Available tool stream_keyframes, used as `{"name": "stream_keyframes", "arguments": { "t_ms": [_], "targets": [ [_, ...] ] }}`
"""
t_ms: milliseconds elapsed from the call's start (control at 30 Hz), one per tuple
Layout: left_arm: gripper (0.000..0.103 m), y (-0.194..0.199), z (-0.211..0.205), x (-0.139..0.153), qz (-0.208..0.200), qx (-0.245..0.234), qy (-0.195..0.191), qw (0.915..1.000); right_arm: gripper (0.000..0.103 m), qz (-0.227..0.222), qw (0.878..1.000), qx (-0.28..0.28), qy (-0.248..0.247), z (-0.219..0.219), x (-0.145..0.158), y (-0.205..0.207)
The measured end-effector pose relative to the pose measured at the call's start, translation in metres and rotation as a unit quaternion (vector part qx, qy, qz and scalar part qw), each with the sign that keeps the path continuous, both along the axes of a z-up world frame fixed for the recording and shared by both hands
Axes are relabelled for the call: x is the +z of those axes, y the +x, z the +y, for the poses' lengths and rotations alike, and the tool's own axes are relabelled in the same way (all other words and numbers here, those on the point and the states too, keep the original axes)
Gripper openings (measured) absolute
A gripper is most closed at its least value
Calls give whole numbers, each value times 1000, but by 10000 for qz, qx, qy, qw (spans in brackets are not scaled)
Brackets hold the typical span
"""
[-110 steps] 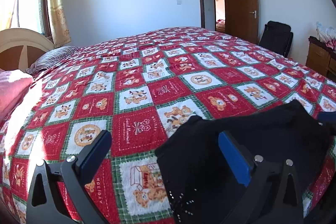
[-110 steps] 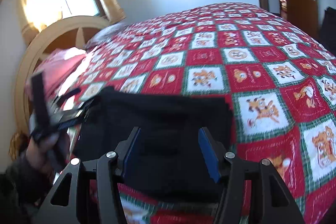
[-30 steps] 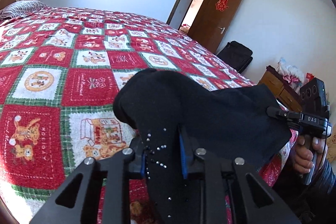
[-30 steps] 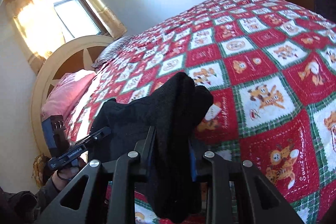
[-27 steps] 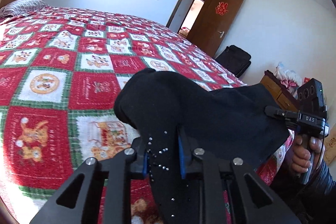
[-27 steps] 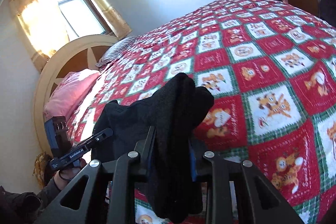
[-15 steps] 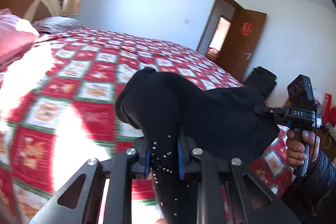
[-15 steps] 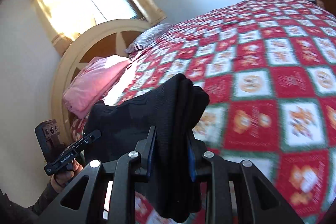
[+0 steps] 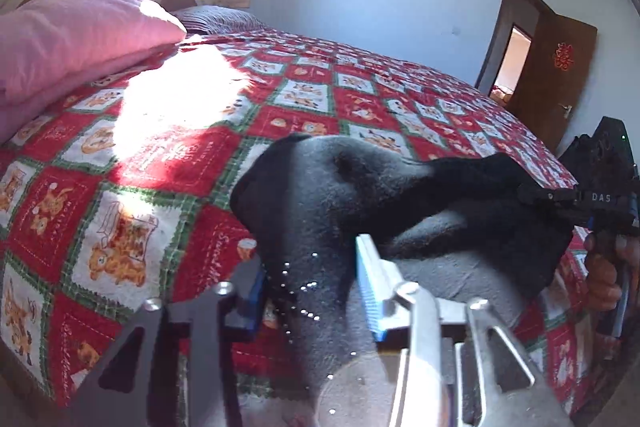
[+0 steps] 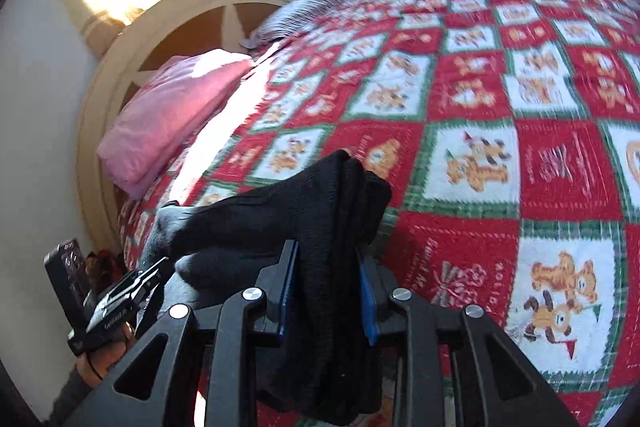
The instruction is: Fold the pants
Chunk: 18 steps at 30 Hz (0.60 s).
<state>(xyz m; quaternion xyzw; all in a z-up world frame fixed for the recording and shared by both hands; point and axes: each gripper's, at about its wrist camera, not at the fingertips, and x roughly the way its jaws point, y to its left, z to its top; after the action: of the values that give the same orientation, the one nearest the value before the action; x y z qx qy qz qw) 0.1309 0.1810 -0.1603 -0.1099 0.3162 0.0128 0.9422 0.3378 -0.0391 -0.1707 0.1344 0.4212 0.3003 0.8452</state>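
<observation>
Left wrist view shows the pants (image 9: 400,195) already gathered into a thick bundle above the bedspread (image 9: 168,163), so the folding looks nearly done, with laying the bundle flat and letting go still left. The left gripper (image 9: 312,283) is opening: cloth lies between its jaws, the right pad clearly off the fabric. The right gripper (image 10: 328,291) is also starting to open, folded layers still filling the gap and touching both pads.

"DAS" is printed on the right gripper (image 9: 532,197); a red paper character is stuck on the door (image 9: 562,55)
</observation>
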Motion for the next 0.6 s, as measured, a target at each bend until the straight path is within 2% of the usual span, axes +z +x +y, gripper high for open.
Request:
{"name": "stream_keyframes", "arguments": {
  "t_ms": [33,100,167,233,300,400,533,600],
  "targets": [
    [67,-2,1,-1,-32,86,27,10000,37,76,10000,-58,8,-4,-4,2],
    [70,-1,7,-4,-31,113,-95,9999,38,141,9998,-114,-47,-13,-10,3],
    [79,-4,14,-5,-12,201,-194,9996,47,173,9996,-217,-4,-23,-13,2],
    [86,-7,20,-6,-18,284,-243,9993,50,231,9993,-298,63,-32,-17,0],
    [86,-8,20,-7,-10,298,-274,9992,53,263,9990,-339,94,-36,-21,-4],
    [86,-11,15,-5,-6,327,-114,9994,53,218,9990,-374,97,-37,-22,-7],
    [87,-15,9,-1,8,371,184,9991,54,35,9991,-391,-178,-32,-18,-12],
    [87,-17,7,0,9,379,289,9989,58,-57,9982,-463,-384,-30,-16,-13]
  ]
}}
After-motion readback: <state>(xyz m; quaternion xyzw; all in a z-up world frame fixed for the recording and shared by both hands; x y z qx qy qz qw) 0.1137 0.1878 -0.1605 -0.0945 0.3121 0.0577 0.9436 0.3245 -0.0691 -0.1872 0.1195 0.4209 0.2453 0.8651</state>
